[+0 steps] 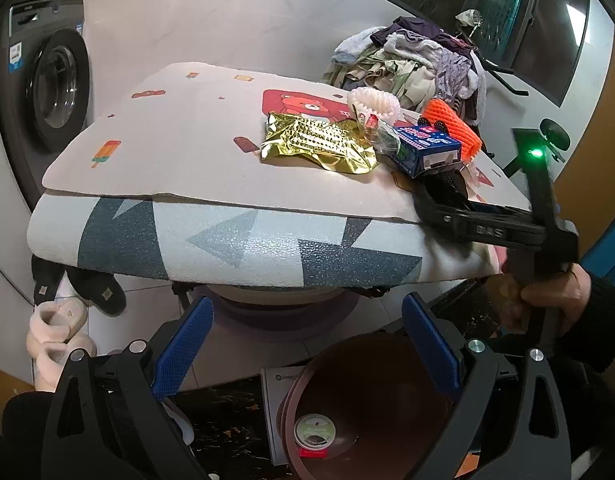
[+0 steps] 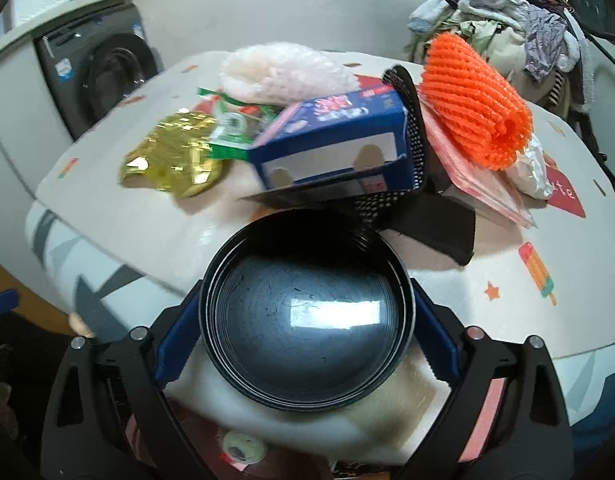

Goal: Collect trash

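Trash lies heaped on the mat-covered table (image 1: 179, 148): a gold foil wrapper (image 1: 319, 140) (image 2: 175, 160), a blue carton (image 1: 423, 148) (image 2: 335, 136), an orange foam net (image 1: 451, 128) (image 2: 475, 108), a white foam net (image 1: 371, 102) (image 2: 279, 68) and a pink packet (image 2: 475, 176). My right gripper (image 2: 307, 292) is shut on a black bowl (image 2: 307, 320) at the table's near edge, one blue pad against each side of its rim. From the left wrist, the right gripper (image 1: 443, 188) sits just in front of the carton. My left gripper (image 1: 307, 308) is open and empty, above a brown bin (image 1: 371, 380).
A washing machine (image 1: 55, 84) stands at the left. A pile of clothes (image 1: 419, 60) rises behind the trash. Slippers (image 1: 59, 328) lie on the floor under the table's left end. A round lid (image 1: 315, 430) lies inside the bin. A hand (image 1: 547, 292) holds the right gripper's handle.
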